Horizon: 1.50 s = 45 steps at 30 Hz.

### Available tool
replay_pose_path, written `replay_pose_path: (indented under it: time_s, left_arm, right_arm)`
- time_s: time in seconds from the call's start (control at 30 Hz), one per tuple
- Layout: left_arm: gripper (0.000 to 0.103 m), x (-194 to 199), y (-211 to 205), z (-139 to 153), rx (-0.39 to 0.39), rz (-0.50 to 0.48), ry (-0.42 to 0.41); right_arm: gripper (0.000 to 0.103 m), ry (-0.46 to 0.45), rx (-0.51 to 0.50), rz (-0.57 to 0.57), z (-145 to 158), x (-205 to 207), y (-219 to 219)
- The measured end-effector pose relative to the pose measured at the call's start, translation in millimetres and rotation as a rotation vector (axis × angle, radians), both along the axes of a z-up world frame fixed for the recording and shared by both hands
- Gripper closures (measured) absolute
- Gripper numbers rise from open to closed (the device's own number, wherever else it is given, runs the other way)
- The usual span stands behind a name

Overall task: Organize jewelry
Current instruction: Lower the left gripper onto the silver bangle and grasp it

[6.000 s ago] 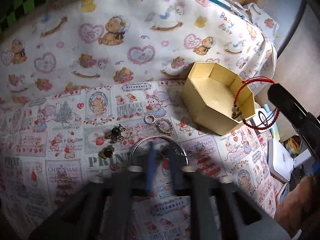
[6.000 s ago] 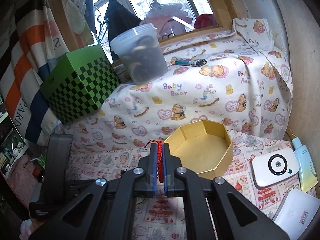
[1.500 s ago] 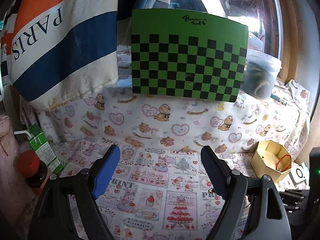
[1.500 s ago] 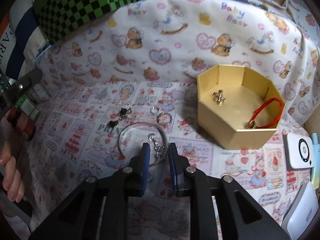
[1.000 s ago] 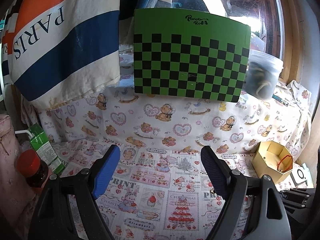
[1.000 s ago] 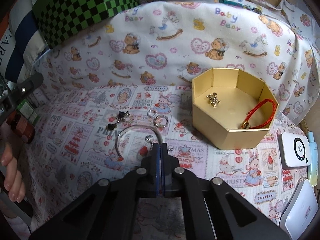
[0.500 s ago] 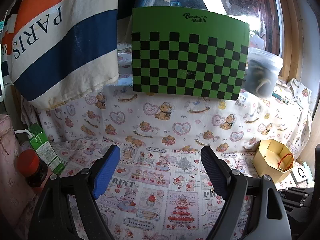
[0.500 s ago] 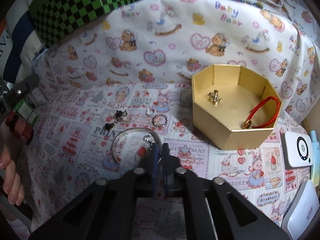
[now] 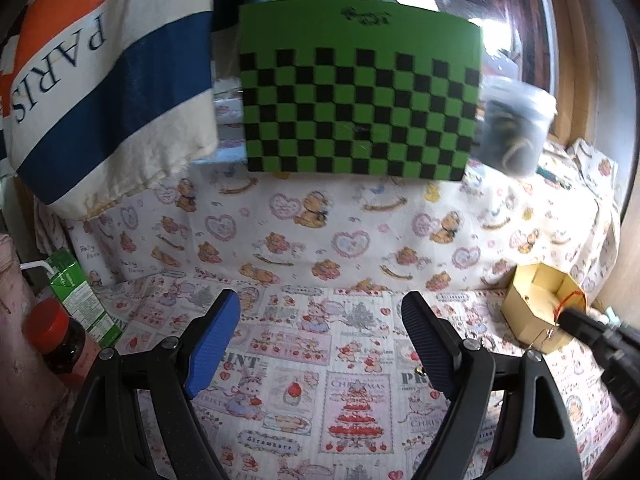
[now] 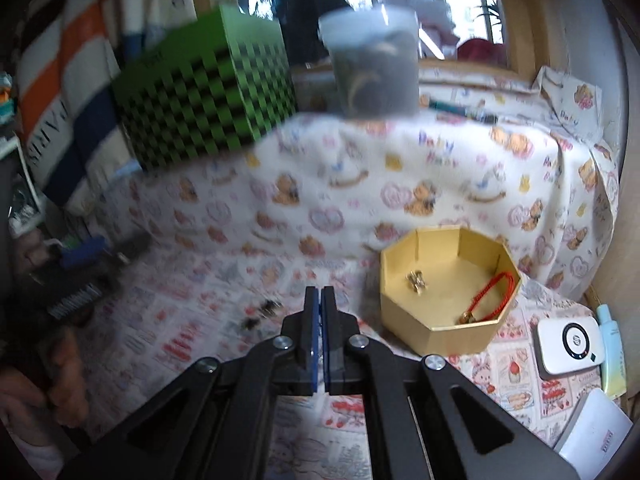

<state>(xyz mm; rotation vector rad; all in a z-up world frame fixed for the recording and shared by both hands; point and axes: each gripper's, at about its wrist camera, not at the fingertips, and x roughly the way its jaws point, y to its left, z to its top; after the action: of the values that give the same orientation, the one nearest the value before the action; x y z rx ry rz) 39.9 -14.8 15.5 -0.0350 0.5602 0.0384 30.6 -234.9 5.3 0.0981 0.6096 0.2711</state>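
Note:
The yellow octagonal box [image 10: 440, 320] sits on the patterned cloth at the right, holding a red cord bracelet [image 10: 490, 292] and a small gold piece [image 10: 416, 280]. My right gripper [image 10: 320, 300] is shut, raised left of the box; in the left wrist view its tip [image 9: 576, 320] holds a thin silver bangle [image 9: 540, 340] beside the box [image 9: 536, 300]. Small dark earrings [image 10: 264, 312] lie on the cloth. My left gripper [image 9: 320, 340] is open and empty above the cloth.
A green checkered box [image 9: 360, 100] and a plastic tub [image 9: 516, 128] stand on the raised ledge behind. A juice carton [image 9: 76, 292] and red-capped bottle [image 9: 60, 336] are at the left. A white device [image 10: 568, 340] and a tube lie right of the box.
My right gripper has closed on the silver bangle and lifted it off the cloth toward the box. The left gripper has stayed open and nearly still.

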Motion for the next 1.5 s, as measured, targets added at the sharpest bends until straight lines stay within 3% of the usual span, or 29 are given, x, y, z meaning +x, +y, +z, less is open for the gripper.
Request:
replay_pose_path:
  time_s: [0.1, 0.23, 0.37, 0.53, 0.6, 0.77, 0.83, 0.97, 1.03, 1.3, 1.5]
  left_arm:
    - [0.021, 0.6, -8.6, -3.7, 0.015, -0.037, 0.02]
    - [0.016, 10.0, -22.7, -16.1, -0.033, -0.192, 0.157]
    - [0.016, 13.5, -35.0, -23.9, -0.065, -0.263, 0.229]
    - [0.016, 11.1, -71.5, -25.2, 0.007, -0.347, 0.27]
    - [0.016, 16.3, -87.7, -27.8, 0.023, -0.373, 0.321]
    - [0.016, 32.8, -113.4, -36.8, -0.044, -0.426, 0.44]
    - [0.016, 38.2, -115.6, -39.8, -0.083, -0.431, 0.485]
    - [0.016, 41.3, -122.5, -45.2, -0.029, -0.418, 0.516]
    - [0.017, 45.2, -122.9, -50.7, -0.047, -0.418, 0.557]
    - [0.027, 52.8, -131.9, -62.6, -0.024, -0.399, 0.575]
    - [0.038, 57.2, -147.3, -68.2, 0.034, -0.389, 0.531]
  right_arm:
    - [0.102, -0.057, 0.03, -0.006, 10.3, -7.2, -2.9]
    - [0.102, -0.12, 0.061, -0.035, 20.3, -13.8, -10.9]
    - [0.102, -0.134, 0.074, -0.07, 24.1, -13.6, -21.2]
    - [0.102, -0.134, 0.095, -0.103, 26.1, -11.3, -34.3]
    - [0.102, -0.136, 0.104, -0.117, 26.5, -10.8, -39.1]
    - [0.102, -0.144, 0.118, -0.15, 28.3, -11.0, -50.5]
    - [0.102, -0.141, 0.132, -0.156, 29.3, -11.6, -55.0]
    - [0.102, -0.151, 0.144, -0.155, 32.8, -13.9, -59.2]
    - [0.102, -0.152, 0.148, -0.154, 33.7, -15.8, -59.5]
    - [0.102, -0.148, 0.142, -0.155, 32.9, -15.8, -58.4]
    - [0.102, -0.14, 0.116, -0.172, 31.0, -13.0, -57.4]
